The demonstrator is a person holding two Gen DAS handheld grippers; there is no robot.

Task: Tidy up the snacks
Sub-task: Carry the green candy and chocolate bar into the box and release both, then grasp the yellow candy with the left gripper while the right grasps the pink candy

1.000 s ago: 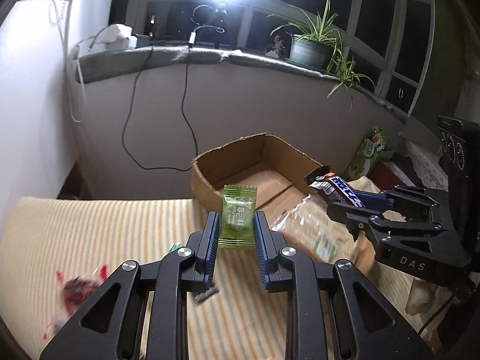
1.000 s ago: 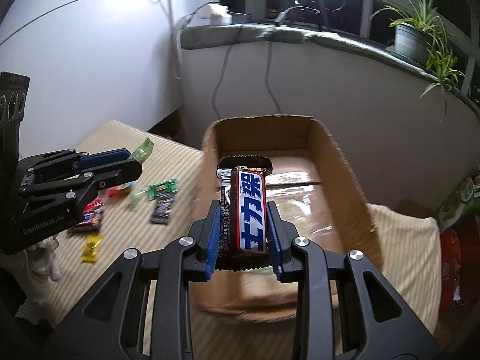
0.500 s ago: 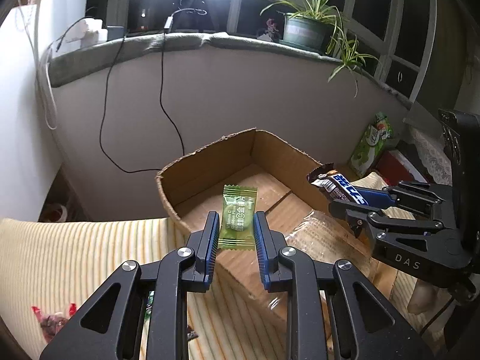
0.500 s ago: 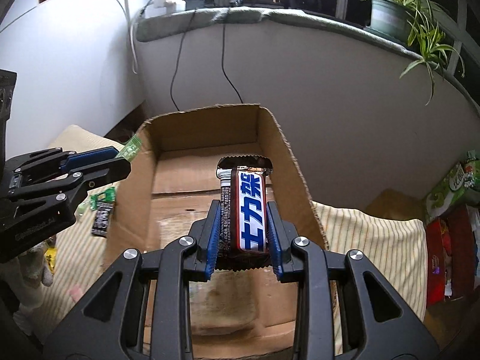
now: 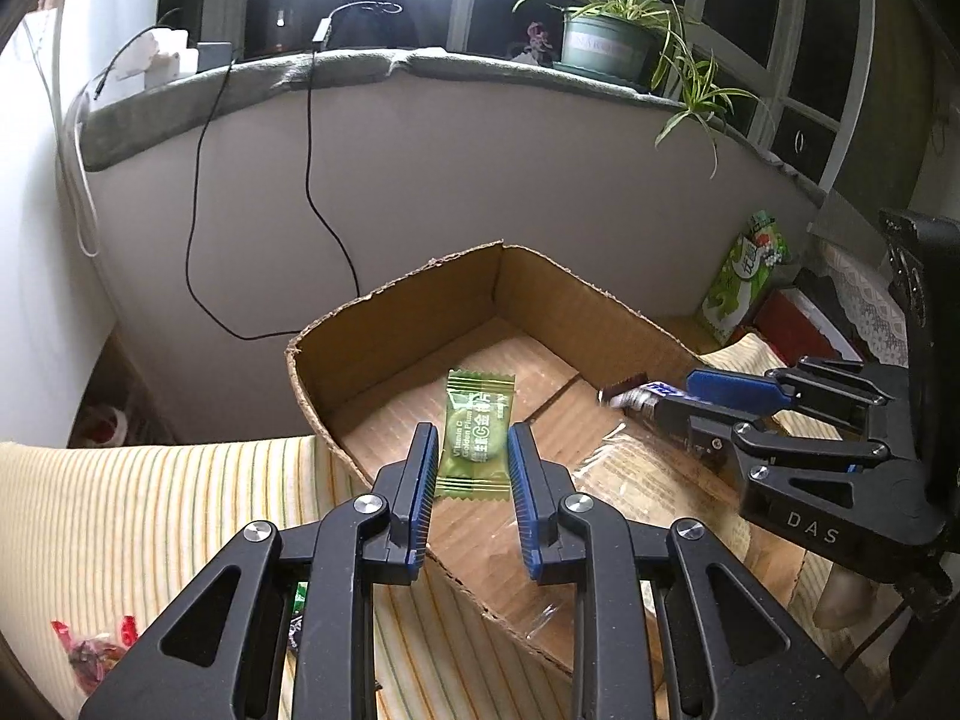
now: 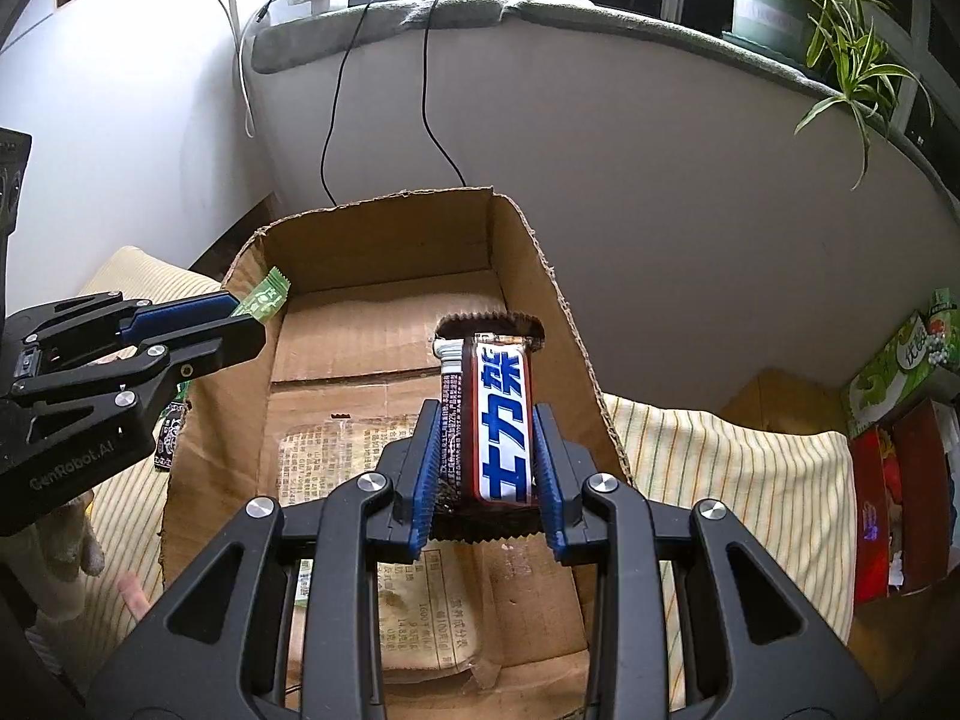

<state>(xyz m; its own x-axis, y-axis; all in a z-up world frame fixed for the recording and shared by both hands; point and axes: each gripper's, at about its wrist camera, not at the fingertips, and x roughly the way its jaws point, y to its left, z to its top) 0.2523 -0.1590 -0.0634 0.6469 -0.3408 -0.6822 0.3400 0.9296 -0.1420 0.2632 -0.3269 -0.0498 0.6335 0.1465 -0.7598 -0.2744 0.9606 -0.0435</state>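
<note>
My left gripper (image 5: 471, 459) pinched the green candy (image 5: 477, 435) and my right gripper (image 6: 483, 459) clamped the chocolate bar (image 6: 495, 420), long axis along the fingers; both hung directly over the open cardboard box (image 6: 372, 222) (only release remained, I judged).

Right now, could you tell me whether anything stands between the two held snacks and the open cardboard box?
Nothing visible does. The green candy in the left gripper and the chocolate bar in the right gripper both hang above the cardboard box, whose top is open.

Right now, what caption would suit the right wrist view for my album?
Right gripper holds a chocolate bar over the cardboard box; left gripper brings a green candy.
</note>
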